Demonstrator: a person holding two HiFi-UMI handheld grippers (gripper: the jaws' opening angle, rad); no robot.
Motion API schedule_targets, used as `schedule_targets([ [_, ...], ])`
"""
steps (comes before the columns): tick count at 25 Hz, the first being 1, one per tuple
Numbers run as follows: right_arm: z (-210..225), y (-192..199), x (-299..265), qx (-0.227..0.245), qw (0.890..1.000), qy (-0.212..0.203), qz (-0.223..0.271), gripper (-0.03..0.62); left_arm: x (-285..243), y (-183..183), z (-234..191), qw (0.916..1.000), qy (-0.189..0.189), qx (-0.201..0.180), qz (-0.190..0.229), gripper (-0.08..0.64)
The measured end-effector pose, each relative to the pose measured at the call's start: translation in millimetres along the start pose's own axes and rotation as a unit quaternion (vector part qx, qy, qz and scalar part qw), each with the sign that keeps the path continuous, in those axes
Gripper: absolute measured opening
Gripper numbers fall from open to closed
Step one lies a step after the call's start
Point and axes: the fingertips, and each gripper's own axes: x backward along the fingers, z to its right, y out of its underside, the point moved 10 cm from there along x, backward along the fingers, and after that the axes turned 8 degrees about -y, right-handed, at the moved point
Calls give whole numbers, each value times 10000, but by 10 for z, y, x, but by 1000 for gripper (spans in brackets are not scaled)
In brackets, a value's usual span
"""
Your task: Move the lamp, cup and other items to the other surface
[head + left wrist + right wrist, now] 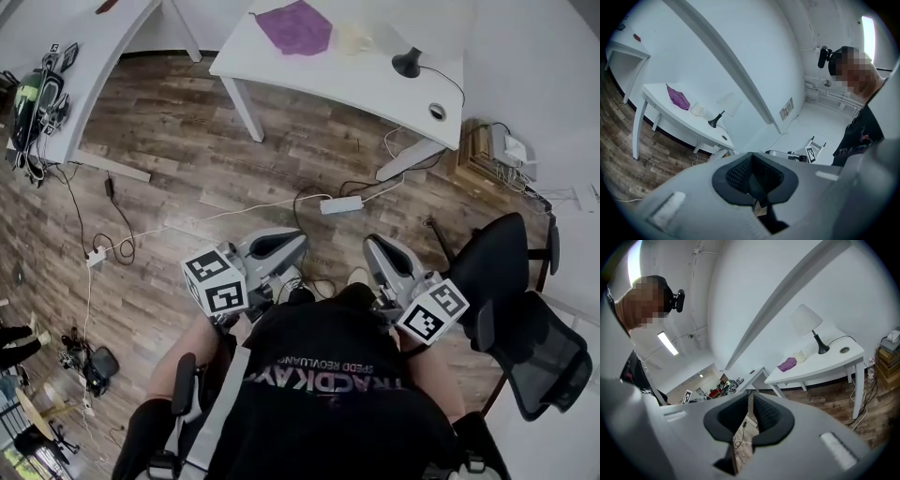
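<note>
1. Lamp [406,62], cup [352,38] and purple cloth [296,26] all sit on the white table [309,82] ahead of me. They are well apart from both grippers, which are held close to my body over the wooden floor [187,159].
2. From my right, the order along the table is lamp, cup, cloth. The lamp stands upright at the right-hand end, shade over a thin stem and black base, so its long axis is vertical.
3. The right gripper [751,414] is the nearer one to the lamp. In its view the lamp stands above and to the right of the fingers, with cup and cloth just to the lamp's left. These fingers are spread only a sliver, with floor showing through the gap and nothing between them.
4. The left gripper [751,176] sees the same table off to its left. Its fingers look pressed together on nothing.
5. My read is that the right hand should travel forward and slightly right, then meet the stem from the side, with the fingers spread much wider first.
6. The cord [448,80] runs from the base toward a hole in the table and could drag.
7. I take the second white table [103,37] at the far left to be the destination.
</note>
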Motion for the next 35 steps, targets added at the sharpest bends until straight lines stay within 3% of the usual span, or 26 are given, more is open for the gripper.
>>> schedule_targets([
  [6,289,-227,-130,78,9996,269,35,54,-103,-145,-134,10000,-16,47,48,2],
  [13,1333,-887,-347,411,9926,1131,147,108,-254,-314,-299,9968,-615,211,461,2],
  [16,1951,-1225,-509,1109,9803,1632,49,112,-336,-397,-289,9921,-1039,295,638,2],
  [20,2797,-1638,-860,2151,9526,2134,-270,124,-506,-437,-298,9827,-1539,564,863,2],
  [24,3628,-1900,-1201,2476,9370,2400,-551,133,-713,-340,-232,9743,-1893,804,920,3],
  [29,4253,-2163,-1572,2273,9418,2418,-541,168,-919,-265,-184,9657,-2207,1039,895,2],
  [35,4518,-2332,-1896,2198,9499,2182,-435,195,-1110,-263,-127,9611,-2379,1155,803,3],
])
